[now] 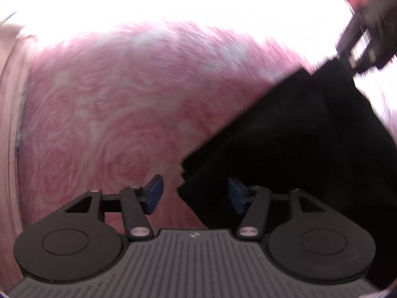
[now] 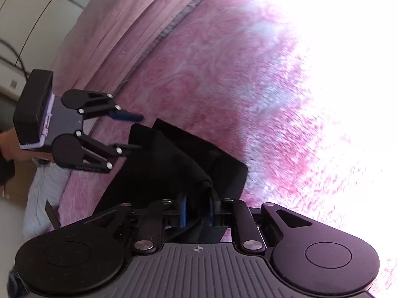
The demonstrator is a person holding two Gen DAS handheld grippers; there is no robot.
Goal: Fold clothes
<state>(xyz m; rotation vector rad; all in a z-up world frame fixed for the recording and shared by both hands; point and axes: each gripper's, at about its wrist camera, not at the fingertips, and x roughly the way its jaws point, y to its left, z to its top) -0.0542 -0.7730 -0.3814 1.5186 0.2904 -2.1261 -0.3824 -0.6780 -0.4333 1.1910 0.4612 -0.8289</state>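
L gripper [image 1: 196, 193]: released, jaws apart, pads not pressing; corner of black garment [image 1: 285, 144] sits between them, nearer its R pad. R gripper [image 2: 197, 211]: clenched on bunched garment edge; cloth spreads ahead onto pink rose-pattern blanket [image 2: 211, 74].

Each gripper is built of matte black plastic. On the left gripper [image 1: 196, 193] a grey ribbed plate is flanked by two round black discs, from which slotted black link arms with triangular cut-outs are run forward. Silver pivot pins and small screws are seen at the joints, and blue pads [image 1: 155, 193] are fitted to the fingers. The same build is shown on the right gripper [image 2: 197, 213], with a small cross mark printed on its ribbed plate.
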